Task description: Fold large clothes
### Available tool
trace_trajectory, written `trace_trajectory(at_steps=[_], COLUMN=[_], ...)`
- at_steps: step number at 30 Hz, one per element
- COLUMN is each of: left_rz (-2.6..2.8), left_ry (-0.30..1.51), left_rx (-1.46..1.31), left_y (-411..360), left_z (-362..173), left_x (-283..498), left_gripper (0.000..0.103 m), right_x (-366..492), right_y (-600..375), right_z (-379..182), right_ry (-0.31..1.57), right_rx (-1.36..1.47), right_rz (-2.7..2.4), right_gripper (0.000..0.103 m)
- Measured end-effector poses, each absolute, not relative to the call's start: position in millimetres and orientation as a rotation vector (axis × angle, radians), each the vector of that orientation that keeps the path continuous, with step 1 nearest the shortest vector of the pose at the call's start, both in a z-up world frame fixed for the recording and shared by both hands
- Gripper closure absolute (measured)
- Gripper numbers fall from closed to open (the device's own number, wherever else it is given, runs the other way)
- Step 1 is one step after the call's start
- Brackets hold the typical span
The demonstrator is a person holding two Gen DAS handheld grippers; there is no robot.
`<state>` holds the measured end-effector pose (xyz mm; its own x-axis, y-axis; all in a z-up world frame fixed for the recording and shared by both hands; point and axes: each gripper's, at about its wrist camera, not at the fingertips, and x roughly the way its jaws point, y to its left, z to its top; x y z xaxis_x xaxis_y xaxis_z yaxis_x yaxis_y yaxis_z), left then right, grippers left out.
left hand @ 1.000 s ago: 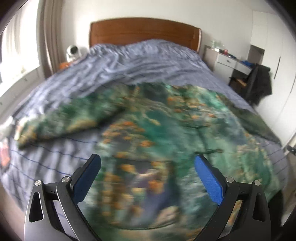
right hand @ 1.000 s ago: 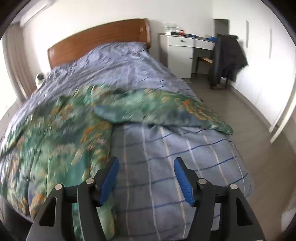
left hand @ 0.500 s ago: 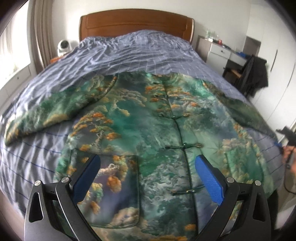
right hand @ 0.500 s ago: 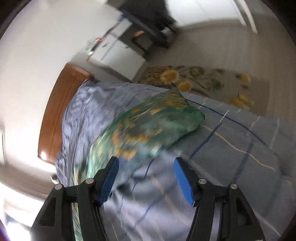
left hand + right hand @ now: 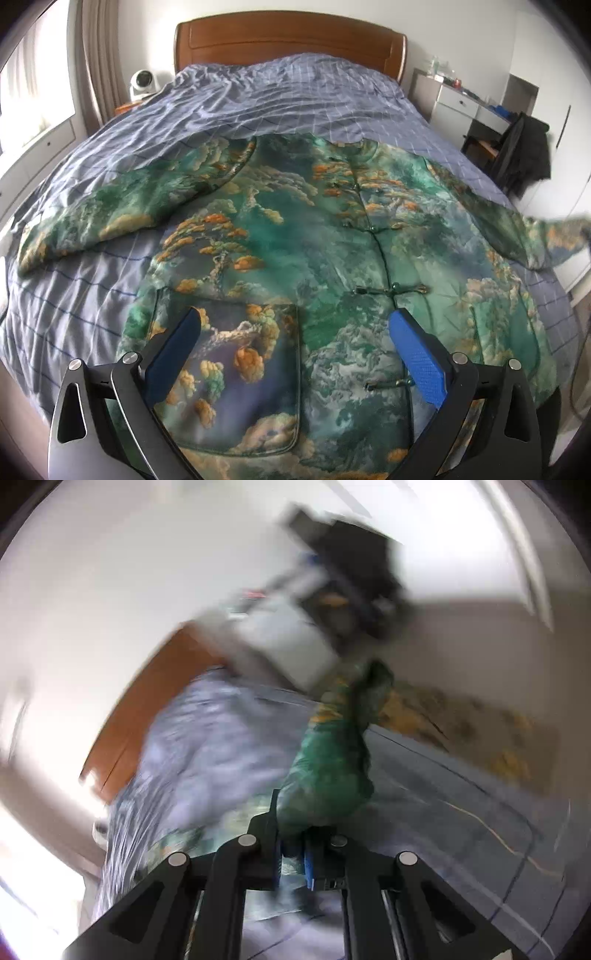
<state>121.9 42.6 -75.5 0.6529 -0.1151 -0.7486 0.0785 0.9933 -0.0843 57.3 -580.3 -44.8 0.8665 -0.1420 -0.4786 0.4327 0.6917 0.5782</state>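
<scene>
Plainly, from the left wrist view we see our left gripper (image 5: 291, 354) held wide apart and holding nothing, hovering over the lower front of the jacket (image 5: 325, 258). That jacket, green with orange cloud and tree print, lies face up and spread across the bed (image 5: 258, 107), knot buttons done up down the front and a patch pocket (image 5: 240, 373) showing between our fingers. Its sleeve on the left of the view (image 5: 96, 218) lies stretched out flat on the checked duvet. The sleeve at the right edge (image 5: 546, 240) is lifted off the bedding and blurred. A wooden headboard (image 5: 288, 37), a small white fan (image 5: 142, 83) and a dark garment over a chair (image 5: 524, 155) sit beyond.

From the right wrist view, which is badly smeared, we see our right gripper (image 5: 293, 853) closed narrow on the bunched sleeve (image 5: 332, 760), the cloth standing up out of the pinched fingers above the duvet (image 5: 443, 812).

We judge the fold barely begun: the body is laid out flat, one sleeve is raised, presumably to be carried across the chest, and nothing is yet folded over. The other sleeve, the side folds and the final halving all remain.

We can read no brand, label or writing in either view.
</scene>
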Motion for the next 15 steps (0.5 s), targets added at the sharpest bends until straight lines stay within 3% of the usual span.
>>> trace_trajectory(at_steps=[4,7,15], left_rz=[-0.136,-0.161,-0.190], left_ry=[0.841,0.837,0.875], left_rx=[-0.066,-0.054,-0.071], left_y=[37,33,33], left_z=[-71,-69,-81], left_x=[122,118,114], left_gripper=[0.001,0.001,0.001], right_x=[77,92,124], right_y=[-488,-409,-253], right_z=[24,41,-36], right_ry=[0.379,0.403,0.649], right_rx=[0.423,0.204,-0.083], right_rz=[-0.131,0.006,0.219], right_gripper=[0.094,0.095,0.095])
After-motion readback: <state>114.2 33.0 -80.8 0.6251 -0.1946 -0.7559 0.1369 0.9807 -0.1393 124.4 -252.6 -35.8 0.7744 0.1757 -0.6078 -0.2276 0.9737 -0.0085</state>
